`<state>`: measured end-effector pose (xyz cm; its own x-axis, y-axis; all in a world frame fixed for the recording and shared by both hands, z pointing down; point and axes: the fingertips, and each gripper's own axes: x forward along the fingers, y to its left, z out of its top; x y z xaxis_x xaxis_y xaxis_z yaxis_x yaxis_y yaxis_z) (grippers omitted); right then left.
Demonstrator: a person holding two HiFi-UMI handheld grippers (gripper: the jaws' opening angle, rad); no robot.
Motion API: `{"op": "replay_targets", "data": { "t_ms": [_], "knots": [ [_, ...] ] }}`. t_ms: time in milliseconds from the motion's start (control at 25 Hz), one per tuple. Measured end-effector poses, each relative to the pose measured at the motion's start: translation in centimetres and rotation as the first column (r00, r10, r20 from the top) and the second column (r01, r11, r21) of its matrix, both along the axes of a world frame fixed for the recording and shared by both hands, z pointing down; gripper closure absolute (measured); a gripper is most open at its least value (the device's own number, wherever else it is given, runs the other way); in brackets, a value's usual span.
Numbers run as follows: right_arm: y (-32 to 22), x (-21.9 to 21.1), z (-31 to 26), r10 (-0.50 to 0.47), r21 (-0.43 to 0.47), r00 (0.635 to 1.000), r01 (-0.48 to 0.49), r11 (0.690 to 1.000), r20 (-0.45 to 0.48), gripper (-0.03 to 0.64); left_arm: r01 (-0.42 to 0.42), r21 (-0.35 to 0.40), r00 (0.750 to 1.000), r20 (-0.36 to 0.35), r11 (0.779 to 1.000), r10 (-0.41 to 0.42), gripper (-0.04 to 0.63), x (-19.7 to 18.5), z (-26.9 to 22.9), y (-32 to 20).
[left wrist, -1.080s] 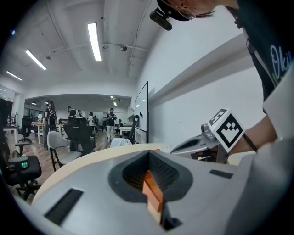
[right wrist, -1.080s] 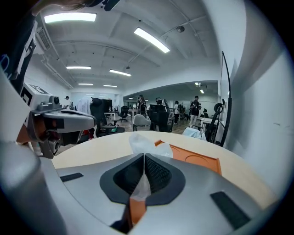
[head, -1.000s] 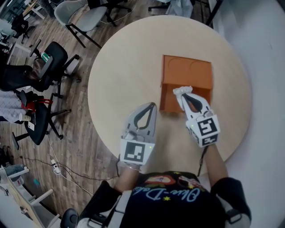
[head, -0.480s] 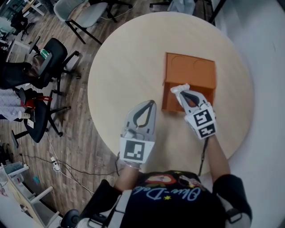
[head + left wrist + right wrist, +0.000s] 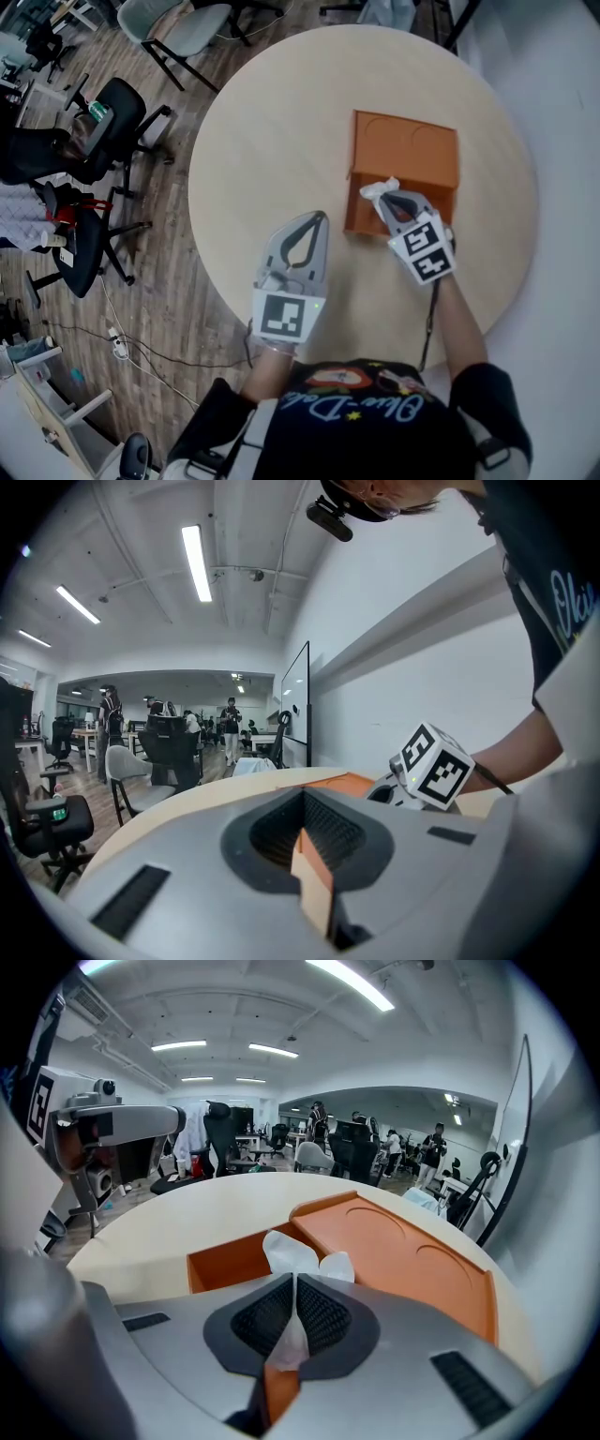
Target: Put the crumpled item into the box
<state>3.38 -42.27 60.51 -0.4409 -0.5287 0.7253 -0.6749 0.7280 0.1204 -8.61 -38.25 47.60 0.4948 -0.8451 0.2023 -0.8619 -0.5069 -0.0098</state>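
Two tools logged. Your right tool is clamped on the crumpled tissue, above the open part of the orange box. Your left tool has its jaws together with nothing between them, over the table.

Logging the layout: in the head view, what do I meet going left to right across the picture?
Black office chair → left claw → orange box. The right claw, gripping the tissue, overlaps the box, so I skip it.

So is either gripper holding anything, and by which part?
The right gripper pinches the white crumpled tissue by one end, over the open orange box. The left gripper is shut, empty.
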Motion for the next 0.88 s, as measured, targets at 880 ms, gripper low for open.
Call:
{"op": "replay_targets", "data": {
  "t_ms": [880],
  "knots": [
    [0.3, 0.4, -0.4, 0.047, -0.029, 0.999, -0.047, 0.998, 0.015, 0.578, 0.016, 0.013, 1.0, 0.001, 1.0, -0.016, 0.603, -0.3, -1.4, 1.1]
  ]
}}
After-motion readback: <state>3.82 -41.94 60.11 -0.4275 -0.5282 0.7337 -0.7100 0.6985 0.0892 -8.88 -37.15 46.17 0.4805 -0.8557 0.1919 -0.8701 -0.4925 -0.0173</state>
